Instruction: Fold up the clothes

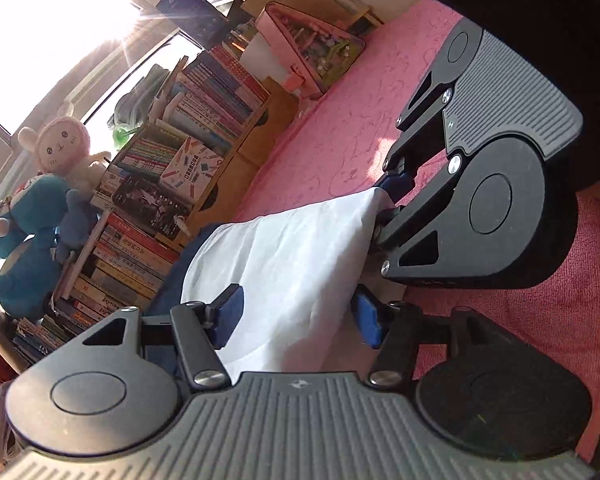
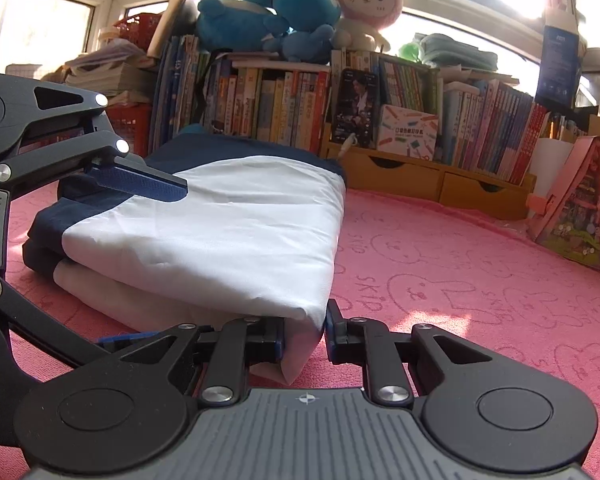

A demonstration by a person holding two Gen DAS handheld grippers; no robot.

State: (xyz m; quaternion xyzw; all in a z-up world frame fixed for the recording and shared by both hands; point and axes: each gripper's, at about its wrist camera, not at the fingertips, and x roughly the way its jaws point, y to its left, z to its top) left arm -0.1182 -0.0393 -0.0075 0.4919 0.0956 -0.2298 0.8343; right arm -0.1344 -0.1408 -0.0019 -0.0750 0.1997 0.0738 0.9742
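Pink bedding (image 2: 440, 280) carries the folded white-and-navy garment (image 2: 220, 232), soft and limp, best taken at its corners: one is clenched by the right gripper (image 2: 304, 336), while the left gripper (image 1: 296, 316) is spread around it.

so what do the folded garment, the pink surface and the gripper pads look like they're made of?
Folded garment: thin woven cloth, white with navy panels, matte; sharp fine creases suggest light synthetic or cotton, can't tell which.
Pink surface: towel-like pile cloth, matte, with a bunny line pattern pressed in.
Pads on the left gripper: blue, finely ribbed, probably rubber.
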